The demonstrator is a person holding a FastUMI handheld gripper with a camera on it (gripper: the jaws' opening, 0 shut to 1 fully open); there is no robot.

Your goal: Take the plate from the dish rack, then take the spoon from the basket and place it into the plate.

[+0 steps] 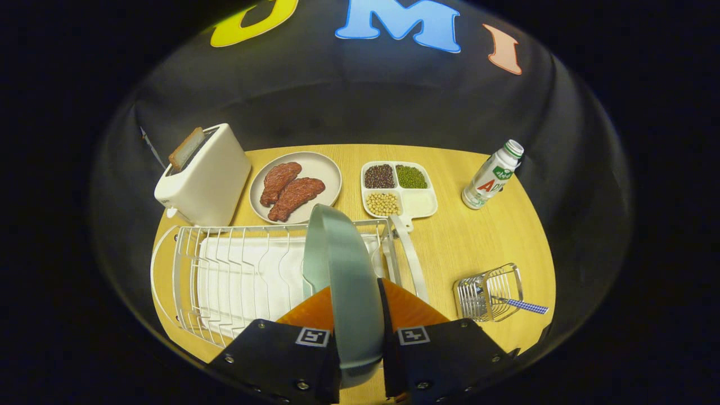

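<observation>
Seen from the camera riding on the tongs [360,326], one pale green plate [343,281] stands on edge between the two fingers, and both orange fingers [306,312] press on its faces, so the tongs are clamped on the plate. The plate sits just above the right end of the single white wire dish rack [225,270]; whether its lower rim touches the wires cannot be told. All other places are given from this rack.

The rack holds nothing else in its slots; a white drip tray [242,281] lies under it. Behind the rack's left end stands one white toaster [205,177] with one slice of bread [187,147] in its slot. Behind the rack's middle lies one round beige dish [329,169] holding two brown meat pieces [287,191]. Behind its right end sits one white divided tray [419,205] with four compartments: dark beans, green beans and yellow beans fill three, and the fourth is bare. Far right and back stands one bottle [492,175].

Right of the rack stands one small wire basket [486,292], with one spoon [520,304] in it, the checked handle poking out rightward.

Bare desk [450,247] lies between rack and basket. The rack's front nears the desk edge.
</observation>
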